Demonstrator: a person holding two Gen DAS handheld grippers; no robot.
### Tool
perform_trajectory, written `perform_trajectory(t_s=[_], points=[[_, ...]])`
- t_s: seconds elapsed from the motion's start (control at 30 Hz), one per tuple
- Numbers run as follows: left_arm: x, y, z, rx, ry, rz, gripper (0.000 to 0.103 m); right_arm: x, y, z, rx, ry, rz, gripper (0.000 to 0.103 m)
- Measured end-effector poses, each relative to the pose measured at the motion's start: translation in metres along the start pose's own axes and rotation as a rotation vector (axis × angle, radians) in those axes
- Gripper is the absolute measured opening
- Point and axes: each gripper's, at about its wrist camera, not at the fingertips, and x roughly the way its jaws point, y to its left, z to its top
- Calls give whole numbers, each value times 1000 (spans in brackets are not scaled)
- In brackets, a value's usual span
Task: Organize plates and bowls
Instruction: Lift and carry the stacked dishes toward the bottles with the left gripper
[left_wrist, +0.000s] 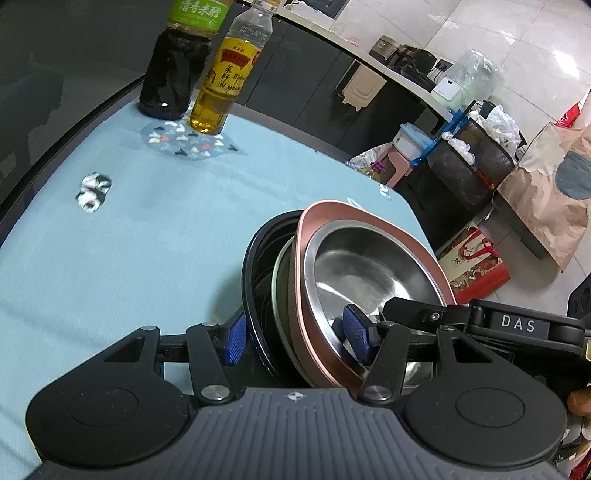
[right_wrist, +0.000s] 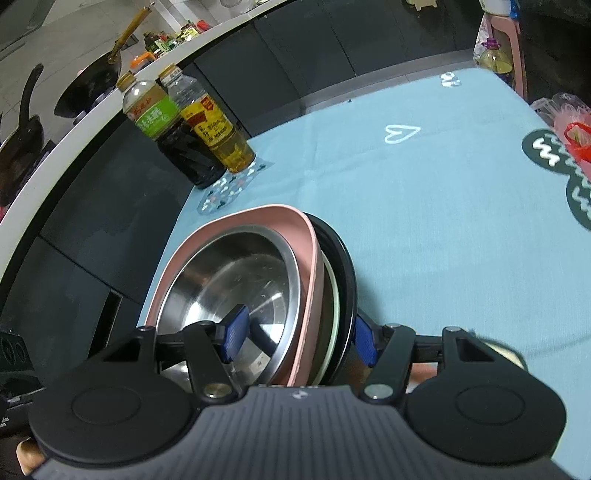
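A: Left wrist view: the nested stack, a steel bowl in a pink tray over a black dish, is held tilted above the blue tablecloth, nearer than the oil bottle. Left gripper clamps its rims.

B: Right wrist view adds the right gripper clamped likewise. Stiff, slippery metal; the layers could slide, so grip across all rims.

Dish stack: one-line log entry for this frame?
stack: steel bowl, pink dish, dark bowl, nested, tilted | left gripper: clamps stack | right gripper: clamps stack | tablecloth: beneath | bottles: upright
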Motion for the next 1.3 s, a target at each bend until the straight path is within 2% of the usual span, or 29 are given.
perform_trajectory(t_s=[0.3,0.83,1.3], points=[[29,-2,41,0,5,-21,52,12,-4,38,27,-29,-22,46],[83,-5,100,26,-12,-12,51,47,-17,100,60,-32,-48,46],[138,3,129,20,-11,9,51,86,-40,136,105,-21,-73,46]])
